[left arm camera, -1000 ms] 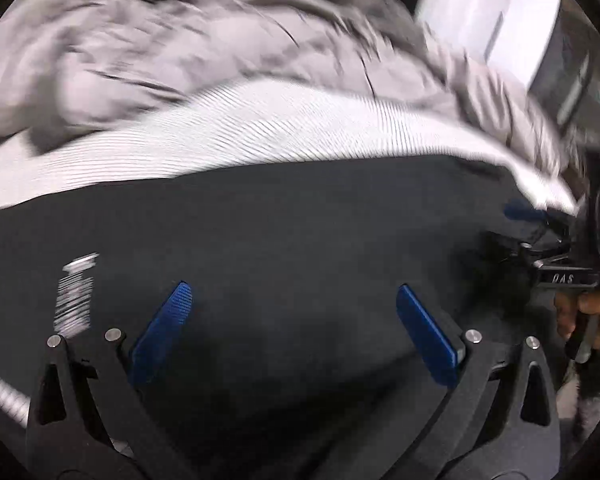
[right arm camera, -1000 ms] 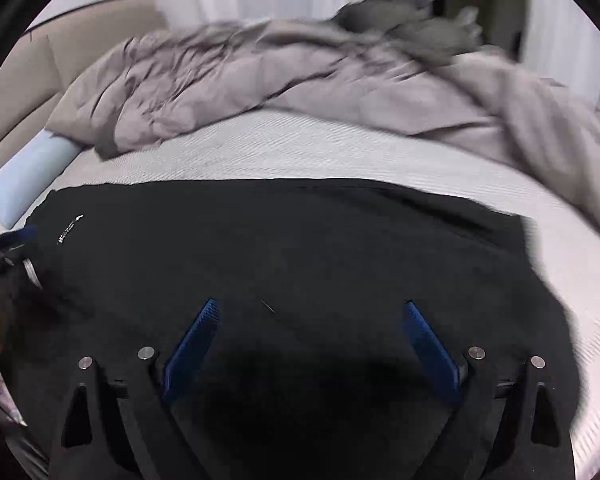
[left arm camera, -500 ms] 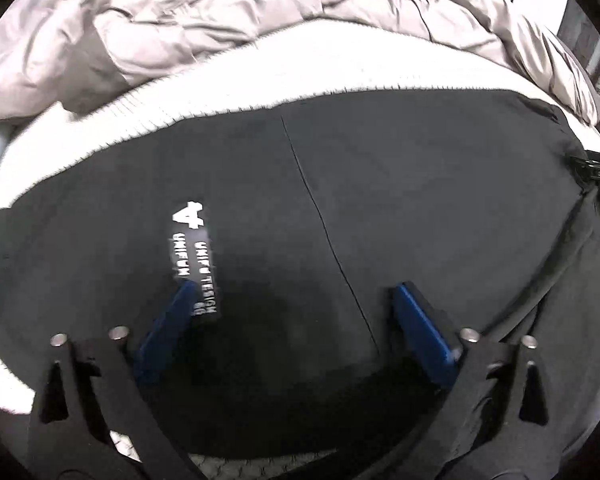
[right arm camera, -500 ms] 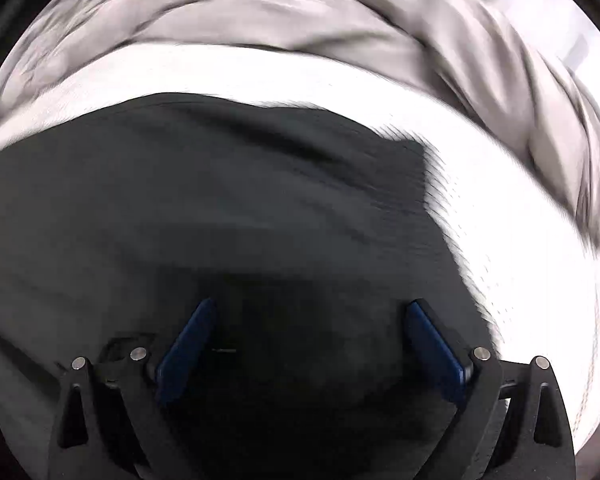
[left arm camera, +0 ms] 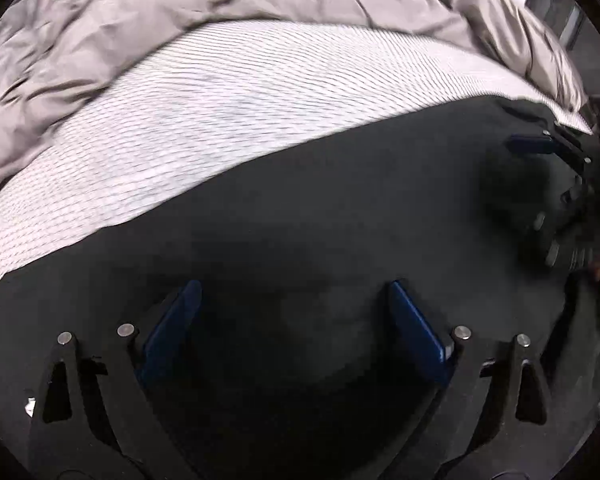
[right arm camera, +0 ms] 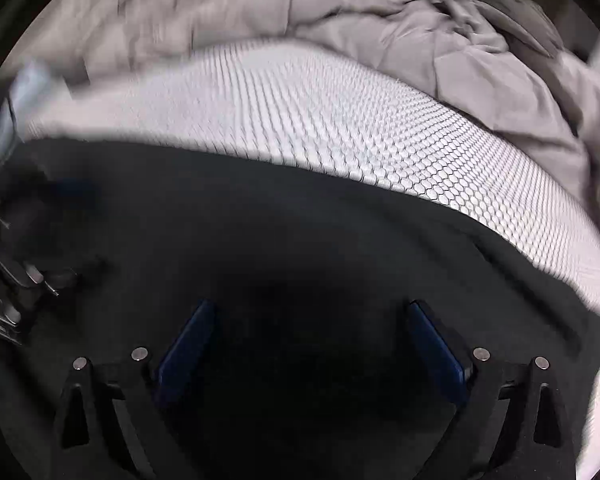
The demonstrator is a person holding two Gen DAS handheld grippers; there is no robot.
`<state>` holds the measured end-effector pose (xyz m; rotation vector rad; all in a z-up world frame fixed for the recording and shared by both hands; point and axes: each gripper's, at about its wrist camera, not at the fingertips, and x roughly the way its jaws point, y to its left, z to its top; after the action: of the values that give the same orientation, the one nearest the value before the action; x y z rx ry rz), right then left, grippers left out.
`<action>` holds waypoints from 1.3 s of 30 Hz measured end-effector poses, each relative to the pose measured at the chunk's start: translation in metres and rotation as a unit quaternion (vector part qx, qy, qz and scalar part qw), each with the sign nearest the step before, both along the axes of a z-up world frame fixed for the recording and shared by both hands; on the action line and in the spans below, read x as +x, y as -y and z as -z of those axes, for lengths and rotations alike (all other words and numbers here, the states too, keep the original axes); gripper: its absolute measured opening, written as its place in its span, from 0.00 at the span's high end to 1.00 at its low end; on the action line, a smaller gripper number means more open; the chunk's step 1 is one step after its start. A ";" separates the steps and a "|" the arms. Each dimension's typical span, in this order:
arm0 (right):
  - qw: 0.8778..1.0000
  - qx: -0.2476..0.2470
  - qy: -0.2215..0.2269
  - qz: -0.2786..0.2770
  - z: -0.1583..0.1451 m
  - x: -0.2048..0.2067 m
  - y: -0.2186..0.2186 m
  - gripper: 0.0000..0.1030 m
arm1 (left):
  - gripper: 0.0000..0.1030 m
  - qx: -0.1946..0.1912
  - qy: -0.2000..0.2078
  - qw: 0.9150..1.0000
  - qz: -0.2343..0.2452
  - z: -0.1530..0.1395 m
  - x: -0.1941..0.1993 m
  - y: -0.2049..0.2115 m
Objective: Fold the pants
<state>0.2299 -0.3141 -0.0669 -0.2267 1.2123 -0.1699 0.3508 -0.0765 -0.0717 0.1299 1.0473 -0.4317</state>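
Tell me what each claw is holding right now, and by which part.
Nothing is held. The left claw and right claw both stand open above the black pants, no fabric pinched between their pads.

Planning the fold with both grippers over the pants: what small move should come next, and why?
Probably lower both grippers to the near edge and close. The left gripper and right gripper are open above the black pants, which lie flat on the mattress with nothing between the fingers, so no fold can start until cloth is gripped.
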 end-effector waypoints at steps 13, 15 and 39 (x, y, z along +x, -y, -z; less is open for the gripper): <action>0.981 -0.086 0.074 0.159 -0.060 -0.123 0.110 0.03 | 0.01 0.018 0.060 0.982 -0.180 -0.037 -0.059 -0.220; 0.986 -0.073 0.087 0.126 -0.064 -0.130 0.089 0.02 | 0.02 0.067 0.021 0.979 -0.189 -0.017 -0.066 -0.248; 0.925 0.131 0.240 0.265 -0.124 -0.426 0.072 0.02 | 0.38 -0.204 0.049 0.897 -0.390 -0.021 -0.376 -0.360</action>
<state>-0.1959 -0.3865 0.0566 0.3700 0.7680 -0.5000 -0.0249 0.2839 -0.0503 -0.6269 0.8059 0.0978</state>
